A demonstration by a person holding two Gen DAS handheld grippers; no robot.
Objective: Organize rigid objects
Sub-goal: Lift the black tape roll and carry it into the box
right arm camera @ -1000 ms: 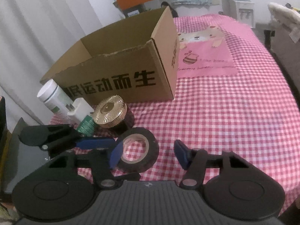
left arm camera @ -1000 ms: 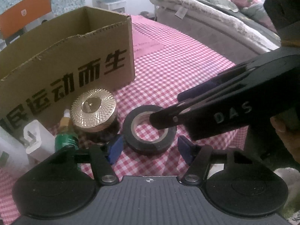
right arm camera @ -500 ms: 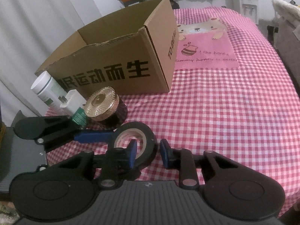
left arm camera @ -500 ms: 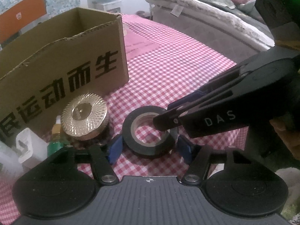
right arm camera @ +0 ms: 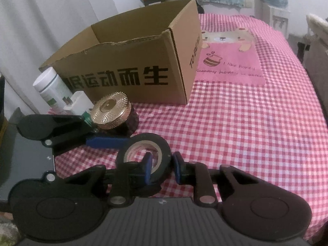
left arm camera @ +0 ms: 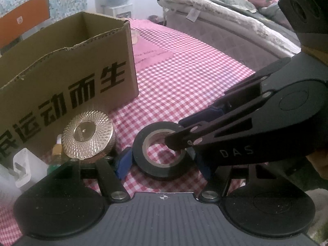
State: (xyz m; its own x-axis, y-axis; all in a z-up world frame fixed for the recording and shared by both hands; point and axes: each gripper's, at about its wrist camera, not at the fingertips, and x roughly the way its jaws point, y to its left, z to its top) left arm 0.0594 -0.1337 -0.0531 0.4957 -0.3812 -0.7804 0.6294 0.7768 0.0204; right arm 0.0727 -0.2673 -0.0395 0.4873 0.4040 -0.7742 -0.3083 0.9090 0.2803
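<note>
A black tape roll (left arm camera: 157, 164) lies flat on the red checked cloth; it also shows in the right wrist view (right arm camera: 162, 143). My right gripper (right arm camera: 162, 167) is shut on the roll's near wall, one finger inside the hole, one outside. My left gripper (left arm camera: 162, 164) is open, its blue fingers either side of the roll. An open cardboard box (right arm camera: 133, 69) stands behind. A gold-lidded jar (right arm camera: 111, 110) stands in front of the box, left of the roll.
A white bottle (right arm camera: 51, 88), a white adapter (right arm camera: 79, 102) and a small green bottle (left arm camera: 55, 162) stand left of the jar. A pink bear mat (right arm camera: 229, 61) lies right of the box. A bed (left arm camera: 225, 26) lies beyond the table.
My right gripper closed from wide open onto the tape roll's wall. The left gripper moved closer, so its fingers now flank the roll.
</note>
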